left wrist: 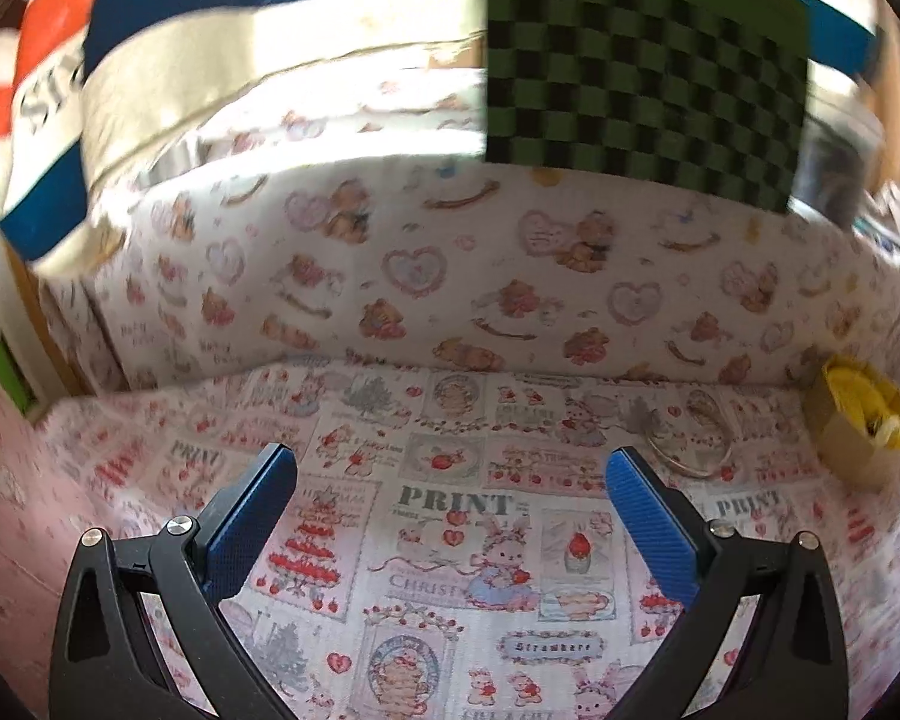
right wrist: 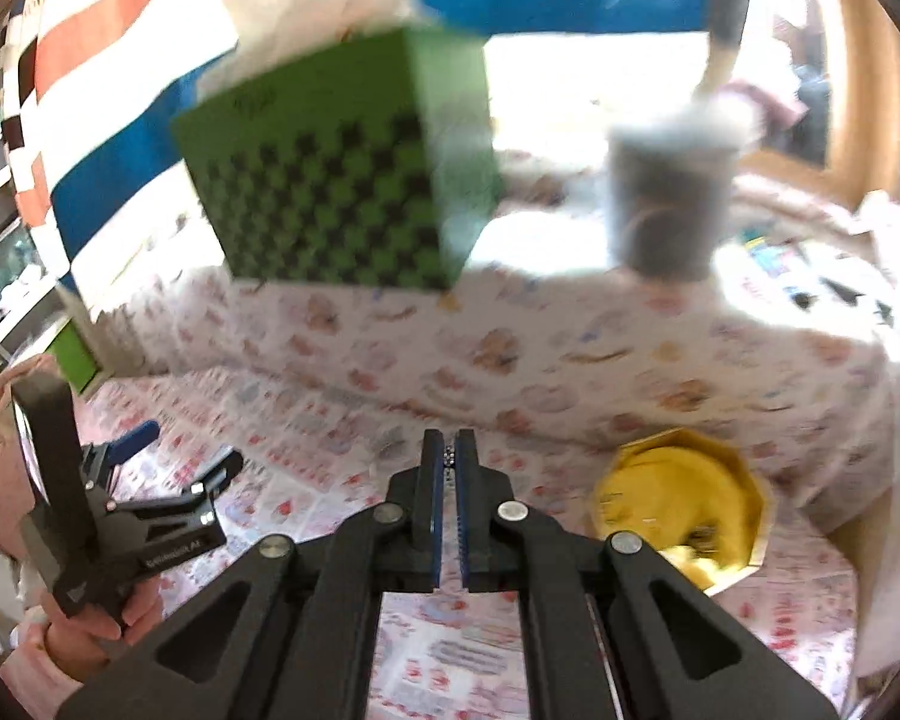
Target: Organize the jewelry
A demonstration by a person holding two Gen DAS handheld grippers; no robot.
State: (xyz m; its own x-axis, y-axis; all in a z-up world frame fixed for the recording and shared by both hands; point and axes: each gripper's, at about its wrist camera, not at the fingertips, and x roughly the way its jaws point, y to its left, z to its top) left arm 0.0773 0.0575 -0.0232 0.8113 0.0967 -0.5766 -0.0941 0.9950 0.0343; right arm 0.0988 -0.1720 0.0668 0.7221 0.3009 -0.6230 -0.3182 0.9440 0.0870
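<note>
Carrying a small beaded piece of jewelry (right wrist: 449, 455) toward the yellow box (right wrist: 681, 507) seems to be the step in hand, and it is asking for a steady, slow hand. The right gripper (right wrist: 448, 450) is having its blue pads pressed almost together, and between the tips something small and dark, like a thin chain or beads, is showing; I cannot tell exactly what kind of piece it is. The yellow box is standing open at the right side of the printed cloth (right wrist: 342, 420), close under the raised wall that is covered with the bear-pattern cloth (right wrist: 570, 360), and something dark and small is already lying inside it. The left gripper (left wrist: 450, 480) is being held with its fingers spread wide and is gripping nothing; it is hovering over the middle of the printed cloth. A thin ring-shaped bangle (left wrist: 693, 441) is lying flat on the cloth toward the far right, near the box (left wrist: 864, 420) but apart from it, and in my judgement it is still waiting for its turn. To do this step well, the person is needing to bring the right tips directly above the open mouth of the box before loosening the pinch, because a thin piece can catch on the ribbed pads or fall outside the rim. The right view is blurred, so the move should be slowed near the box. A green checkered box (right wrist: 342, 180) is standing behind, on the raised part.
</note>
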